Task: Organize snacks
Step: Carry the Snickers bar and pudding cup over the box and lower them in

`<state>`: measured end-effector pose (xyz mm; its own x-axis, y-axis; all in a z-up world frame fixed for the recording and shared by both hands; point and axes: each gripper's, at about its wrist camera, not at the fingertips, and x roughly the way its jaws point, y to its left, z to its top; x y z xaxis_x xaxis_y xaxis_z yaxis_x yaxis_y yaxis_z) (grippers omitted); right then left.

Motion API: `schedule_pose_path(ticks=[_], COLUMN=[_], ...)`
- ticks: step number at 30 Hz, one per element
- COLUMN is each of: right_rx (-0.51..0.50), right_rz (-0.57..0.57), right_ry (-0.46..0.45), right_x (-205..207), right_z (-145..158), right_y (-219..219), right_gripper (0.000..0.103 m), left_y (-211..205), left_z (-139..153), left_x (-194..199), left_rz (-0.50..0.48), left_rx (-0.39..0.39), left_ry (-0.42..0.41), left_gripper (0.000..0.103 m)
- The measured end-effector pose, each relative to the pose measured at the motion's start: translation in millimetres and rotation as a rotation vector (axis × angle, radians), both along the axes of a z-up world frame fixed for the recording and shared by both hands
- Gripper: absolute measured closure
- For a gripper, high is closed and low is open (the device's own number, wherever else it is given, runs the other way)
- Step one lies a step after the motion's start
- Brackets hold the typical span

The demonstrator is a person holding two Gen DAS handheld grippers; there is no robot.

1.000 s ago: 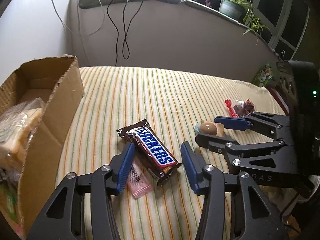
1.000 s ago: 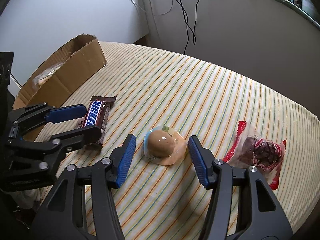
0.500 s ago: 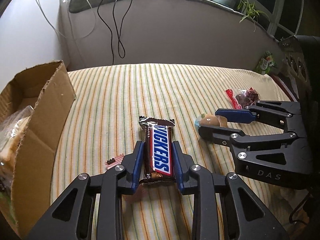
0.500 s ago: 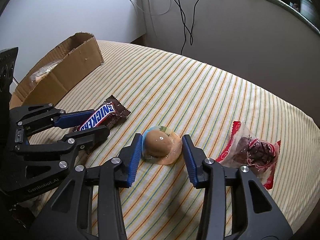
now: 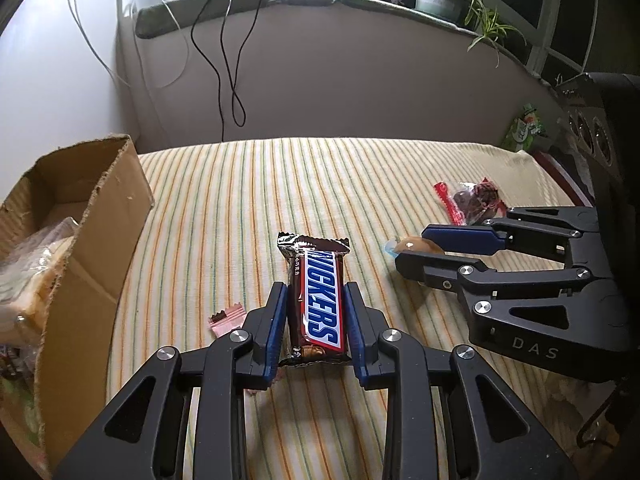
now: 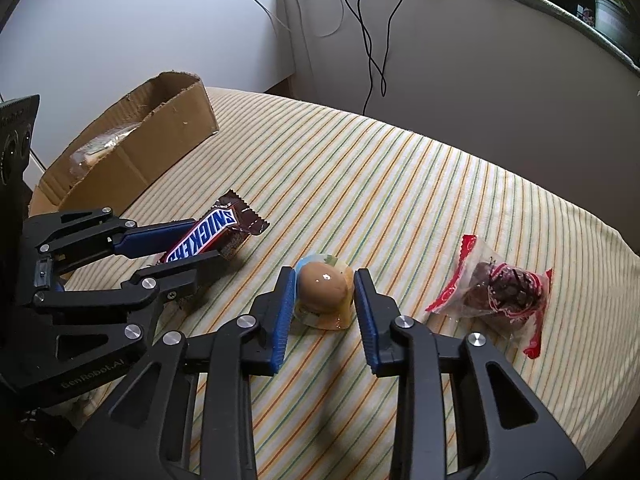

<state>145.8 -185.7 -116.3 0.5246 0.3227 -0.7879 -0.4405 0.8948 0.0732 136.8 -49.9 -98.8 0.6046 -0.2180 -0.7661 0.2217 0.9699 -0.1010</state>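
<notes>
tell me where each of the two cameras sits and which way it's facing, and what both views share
Left wrist: sits on the left gripper, looking down along its fingers at the Snickers bar clamped between them; the right gripper shows at right.
Right wrist: sits on the right gripper, looking down at the round brown snack as its jaws are closing around it; the left gripper shows at left.
Shared: both snacks, the cardboard box, the red-edged packet, the striped cloth.
</notes>
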Motion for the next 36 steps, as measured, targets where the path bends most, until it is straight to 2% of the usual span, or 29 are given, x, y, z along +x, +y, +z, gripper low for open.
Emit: schedule_pose_path(ticks=[19,27,36], right_rx=[0.044,0.065,0.089], right_rz=[0.012,0.058,0.124], right_ry=[-0.072,-0.105,-0.124], right_x=[-25,-18,-2], right_z=[44,66,81], right_y=[15,56,113], right_gripper=[0.072,0.072,0.072], left_y=[29,66,108], left_z=[43,65,73], left_x=[-31,-39,-43], left_rz=[0.032,0.097,0.168], left_rx=[-0.019,-0.021,-0.021], left_ry=[-0.109,-0.16,-0.18], left_gripper=[0.076,0.076,0.076])
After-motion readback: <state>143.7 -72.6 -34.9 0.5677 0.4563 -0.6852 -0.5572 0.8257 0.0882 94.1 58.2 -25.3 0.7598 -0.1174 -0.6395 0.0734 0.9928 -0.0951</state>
